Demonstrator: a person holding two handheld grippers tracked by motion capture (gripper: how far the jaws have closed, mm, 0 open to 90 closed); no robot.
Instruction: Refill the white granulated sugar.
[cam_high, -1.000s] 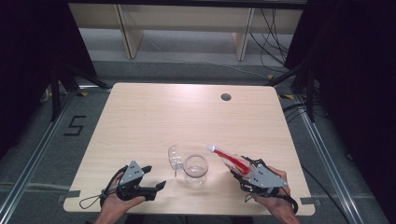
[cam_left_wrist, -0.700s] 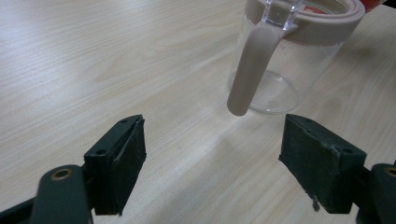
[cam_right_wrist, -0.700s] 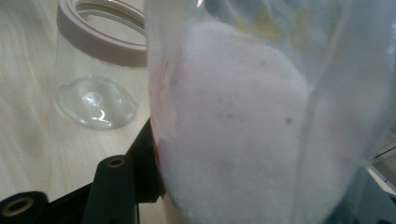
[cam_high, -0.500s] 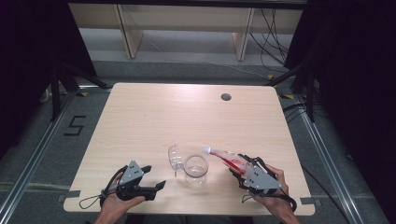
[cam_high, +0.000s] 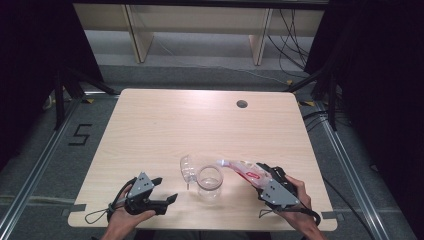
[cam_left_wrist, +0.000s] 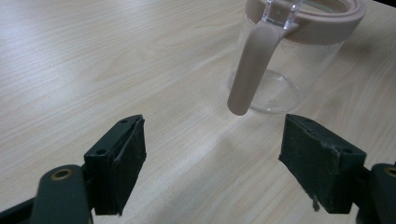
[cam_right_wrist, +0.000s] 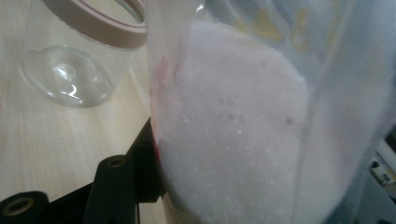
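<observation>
A clear glass jar (cam_high: 209, 181) with a beige seal ring stands near the table's front edge, its hinged lid (cam_high: 186, 168) swung open to the left. My right gripper (cam_high: 261, 176) is shut on a clear plastic bag (cam_high: 241, 170) of white granules with a red label, tilted so its free end hangs over the jar's mouth. In the right gripper view the bag (cam_right_wrist: 243, 116) is up close, with the jar (cam_right_wrist: 74, 60) beyond it. My left gripper (cam_high: 167, 188) lies open on the table left of the jar. In the left gripper view, the jar (cam_left_wrist: 285, 79) and its beige clasp (cam_left_wrist: 250, 70) are just ahead.
The wooden table (cam_high: 200, 125) has a round cable hole (cam_high: 242, 104) at the back right. Its front edge runs close under both hands. Black curtains and stands flank the table, and shelving stands behind it.
The bag's free end has drooped a little lower toward the jar's mouth. Both hands stay where they were.
</observation>
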